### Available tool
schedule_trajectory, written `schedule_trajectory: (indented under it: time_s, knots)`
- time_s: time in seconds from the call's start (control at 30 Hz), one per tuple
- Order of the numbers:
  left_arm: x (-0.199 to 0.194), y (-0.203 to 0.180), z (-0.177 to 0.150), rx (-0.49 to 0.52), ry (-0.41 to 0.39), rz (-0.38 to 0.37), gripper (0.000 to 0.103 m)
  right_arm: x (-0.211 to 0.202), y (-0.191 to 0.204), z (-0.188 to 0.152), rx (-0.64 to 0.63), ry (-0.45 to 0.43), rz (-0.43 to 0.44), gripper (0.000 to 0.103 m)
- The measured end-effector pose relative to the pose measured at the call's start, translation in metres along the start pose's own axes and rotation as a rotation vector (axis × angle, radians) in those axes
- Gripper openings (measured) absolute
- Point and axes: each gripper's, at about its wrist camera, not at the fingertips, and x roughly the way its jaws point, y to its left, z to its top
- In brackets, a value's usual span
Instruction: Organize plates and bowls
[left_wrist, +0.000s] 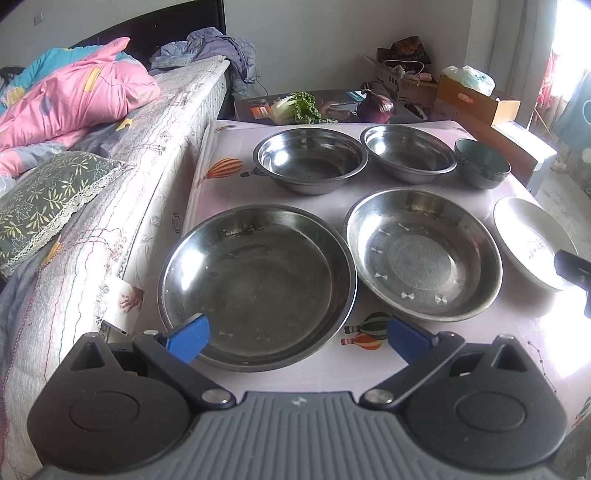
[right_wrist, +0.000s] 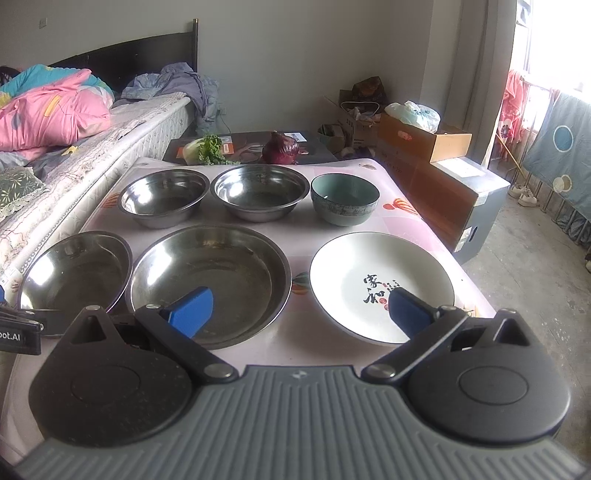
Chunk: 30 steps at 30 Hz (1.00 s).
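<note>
On the pink balloon-print table (left_wrist: 229, 162) the front row holds a large steel plate (left_wrist: 255, 284), a second steel plate (left_wrist: 421, 254) and a white ceramic plate (right_wrist: 380, 284) with black characters. Behind them stand two steel bowls (left_wrist: 310, 158) (left_wrist: 408, 151) and a green ceramic bowl (right_wrist: 345, 199). My left gripper (left_wrist: 297, 338) is open above the near rim of the large steel plate, holding nothing. My right gripper (right_wrist: 301, 312) is open, its left finger over the second steel plate (right_wrist: 210, 284) and its right finger over the white plate.
A bed (left_wrist: 92, 206) with a pink quilt and a floral pillow runs along the table's left edge. Beyond the table lie a leafy vegetable (left_wrist: 295, 107) and a red onion (right_wrist: 280, 149) on a dark box. Cardboard boxes (right_wrist: 424, 140) stand to the right.
</note>
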Motion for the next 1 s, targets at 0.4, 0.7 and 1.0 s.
schedule_trajectory:
  time_s: [0.4,0.7,1.0]
  knots:
    - [0.022,0.030,0.073,0.011,-0.088,-0.042,0.103,0.013,-0.005,0.071,-0.023,-0.197,0.148,0.102]
    - [0.060,0.050,0.117,-0.028,-0.105,-0.088,0.103,0.082,0.007,0.113,0.098,-0.124,0.362,0.102]
    - [0.127,0.066,0.161,-0.015,-0.093,-0.064,0.097,0.188,0.044,0.131,0.171,0.060,0.473,0.087]
